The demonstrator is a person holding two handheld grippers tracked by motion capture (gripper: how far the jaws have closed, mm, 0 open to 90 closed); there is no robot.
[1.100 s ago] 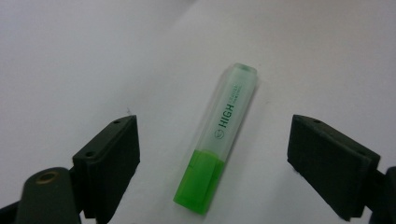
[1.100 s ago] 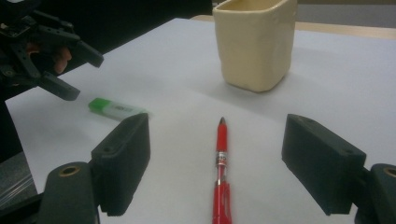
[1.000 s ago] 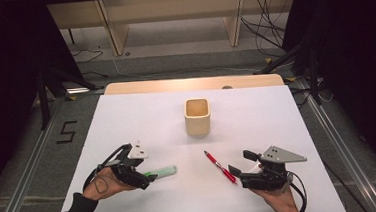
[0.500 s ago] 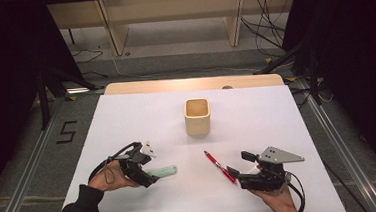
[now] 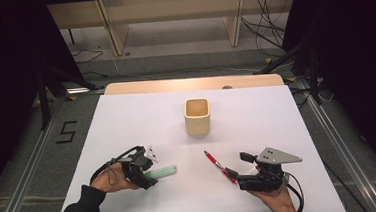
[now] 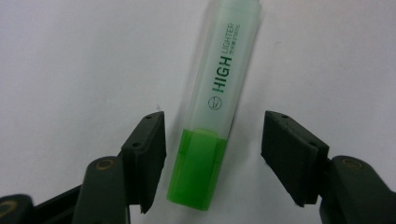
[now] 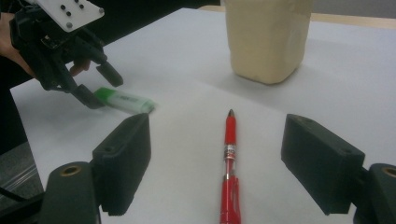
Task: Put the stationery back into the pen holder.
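Note:
A green highlighter (image 5: pixel 164 172) (image 6: pixel 219 88) lies flat on the white table (image 5: pixel 142 119) at the front left. My left gripper (image 5: pixel 149 177) (image 6: pixel 212 140) straddles its bright green end. Its jaws have just been closing, and a gap still shows on each side of the marker. A red pen (image 5: pixel 218 166) (image 7: pixel 229 149) lies at the front right, its tip pointing away. My right gripper (image 5: pixel 237 166) (image 7: pixel 217 135) stands open, its jaws wide on either side of the pen's near end without touching it. The right gripper view also shows the left gripper (image 7: pixel 95 84) at the highlighter (image 7: pixel 126 100).
A beige square cup (image 5: pixel 197 117) (image 7: pixel 266 37) stands upright at the table's middle, beyond both pens. A wooden strip (image 5: pixel 194 84) runs along the far edge. Dark floor with rails and cables surrounds the table.
My left gripper has sunk a little onto the highlighter's near end and its jaws have narrowed around it. The right gripper and the pen have stayed put.

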